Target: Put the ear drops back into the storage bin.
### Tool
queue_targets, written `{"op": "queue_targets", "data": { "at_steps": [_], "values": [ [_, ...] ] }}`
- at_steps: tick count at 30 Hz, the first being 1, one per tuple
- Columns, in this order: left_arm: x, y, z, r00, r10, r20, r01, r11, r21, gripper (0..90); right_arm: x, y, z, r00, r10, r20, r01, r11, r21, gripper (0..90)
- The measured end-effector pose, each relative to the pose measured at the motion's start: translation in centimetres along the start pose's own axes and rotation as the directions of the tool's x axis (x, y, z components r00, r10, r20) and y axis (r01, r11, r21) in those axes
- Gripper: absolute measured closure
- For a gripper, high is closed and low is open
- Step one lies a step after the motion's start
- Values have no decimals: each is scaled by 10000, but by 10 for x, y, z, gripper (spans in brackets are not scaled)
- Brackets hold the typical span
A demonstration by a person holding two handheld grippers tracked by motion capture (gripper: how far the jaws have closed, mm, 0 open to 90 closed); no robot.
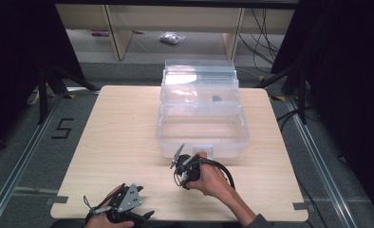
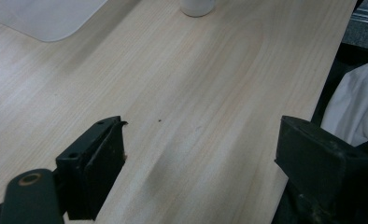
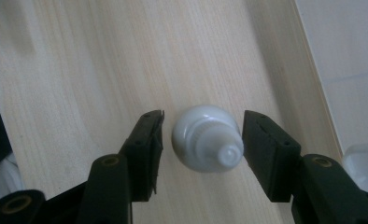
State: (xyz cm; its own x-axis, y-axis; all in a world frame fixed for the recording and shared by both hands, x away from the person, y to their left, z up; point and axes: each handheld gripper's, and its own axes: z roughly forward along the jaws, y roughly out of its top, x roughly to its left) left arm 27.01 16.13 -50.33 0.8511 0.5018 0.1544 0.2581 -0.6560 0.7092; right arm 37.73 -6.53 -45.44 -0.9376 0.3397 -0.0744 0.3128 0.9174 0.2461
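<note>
Nearest, at the table's (image 1: 118, 142) front edge, left gripper (image 1: 121, 206) held low in the left hand (image 1: 102, 221), jaws spread wide over bare wood with nothing between them. Seen along those jaws in the left gripper view (image 2: 198, 144): pale wood grain, a white cloth (image 2: 355, 105) off the table's edge to the right, and farther off the base of a small white bottle (image 2: 197, 6).

Farther in, near the table's middle, right gripper (image 1: 181, 167) in the right hand (image 1: 209, 180), pointing down at the wood just in front of the clear plastic box (image 1: 201, 126). In the right gripper view (image 3: 201, 140), same small white bottle (image 3: 208, 138) standing upright on the table between the two jaws, cap toward the camera. Jaws partly drawn in, a thin gap showing on each side; not yet pinching.

Beyond, clear box sitting open toward the far edge, lid raised behind it, touching nothing but the table.
</note>
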Motion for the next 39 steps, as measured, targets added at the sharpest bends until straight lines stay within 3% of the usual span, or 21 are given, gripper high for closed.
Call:
{"op": "queue_targets", "data": {
  "at_steps": [4, 6, 9, 13, 15, 16, 17, 18, 19, 21, 26, 28, 29, 31, 32, 33, 34, 36, 37, 38, 39],
  "values": [
    [-1, 0, 0, 10000, -84, 7, 84, 10000, -2, 152, -2, 3, 4, 9999, -153, -79, 156, 9991, 389, 518],
    [-1, 0, 1, 9999, -156, 21, 156, 9999, -5, 151, 0, 3, 5, 10000, 85, -46, -83, 9989, 453, 521],
    [-1, 0, 1, 9999, -77, 143, 78, 9999, -80, 151, -5, 3, 7, 9994, -266, -200, 275, 9986, 453, 528],
    [-1, 0, 0, 9999, -83, 97, 83, 9999, -79, 151, -4, 6, 7, 9998, -7, -203, 20, 9977, 671, 550],
    [-1, -1, 1, 9998, -190, -7, 190, 9998, -18, 152, -5, 6, 8, 9995, -147, -277, 166, 9976, 670, 558],
    [-1, 0, 1, 9999, -166, 34, 166, 9999, 3, 152, -8, 6, 9, 9977, -553, -384, 575, 9965, 602, 566],
    [1, 0, 0, 9999, 119, 46, -119, 9999, 74, 152, -8, 7, 9, 9980, -499, -383, 523, 9967, 622, 578],
    [-1, 0, 1, 9998, -166, 101, 166, 9999, -21, 151, -6, 7, 9, 9990, -270, -363, 294, 9971, 697, 589],
    [0, 0, 0, 10000, 21, 22, -21, 10000, -8, 151, -5, 8, 9, 9990, -204, -410, 240, 9957, 900, 596],
    [0, 0, 0, 10000, 1, 17, -1, 10000, -10, 151, -7, 9, 11, 9975, -528, -468, 568, 9945, 882, 599],
    [-1, 0, 1, 9998, -183, 43, 183, 9998, -7, 152, -3, 11, 9, 9982, -467, -379, 509, 9919, 1164, 601],
    [0, 0, 0, 10000, 41, 33, -41, 10000, 9, 152, -4, 11, 8, 9970, -654, -425, 697, 9918, 1074, 601],
    [0, 0, 0, 10000, 20, 25, -20, 10000, 8, 152, -6, 11, 7, 9934, -1038, -489, 1079, 9901, 903, 601],
    [0, 0, 0, 10000, -42, 56, 42, 10000, 1, 151, -3, 11, 1, 9975, -550, -453, 591, 9936, 965, 601],
    [0, 0, 0, 9999, 104, 31, -105, 9999, 61, 151, -4, 10, 0, 9973, -538, -492, 581, 9942, 904, 601],
    [-2, 0, 1, 9997, -213, 147, 214, 9997, -72, 151, -5, 9, -2, 9977, -482, -475, 523, 9944, 914, 601],
    [-1, 0, 0, 9999, -55, 127, 56, 10000, -76, 151, -4, 8, -3, 9984, -384, -422, 423, 9947, 939, 602],
    [-2, 0, 1, 9997, -196, 129, 197, 9998, -52, 151, -7, 6, -3, 9971, -620, -451, 660, 9936, 921, 601],
    [-1, 0, 0, 9999, -67, 109, 67, 10000, -57, 151, -6, 5, -5, 9983, -350, -464, 394, 9944, 978, 601],
    [-1, 0, 1, 9999, -70, 130, 71, 9999, -97, 152, -8, 4, -5, 9973, -542, -489, 583, 9945, 870, 601],
    [-1, 0, 1, 9999, -75, 133, 76, 9999, -107, 152, -8, 3, -8, 9976, -396, -573, 446, 9951, 885, 602]
  ]
}}
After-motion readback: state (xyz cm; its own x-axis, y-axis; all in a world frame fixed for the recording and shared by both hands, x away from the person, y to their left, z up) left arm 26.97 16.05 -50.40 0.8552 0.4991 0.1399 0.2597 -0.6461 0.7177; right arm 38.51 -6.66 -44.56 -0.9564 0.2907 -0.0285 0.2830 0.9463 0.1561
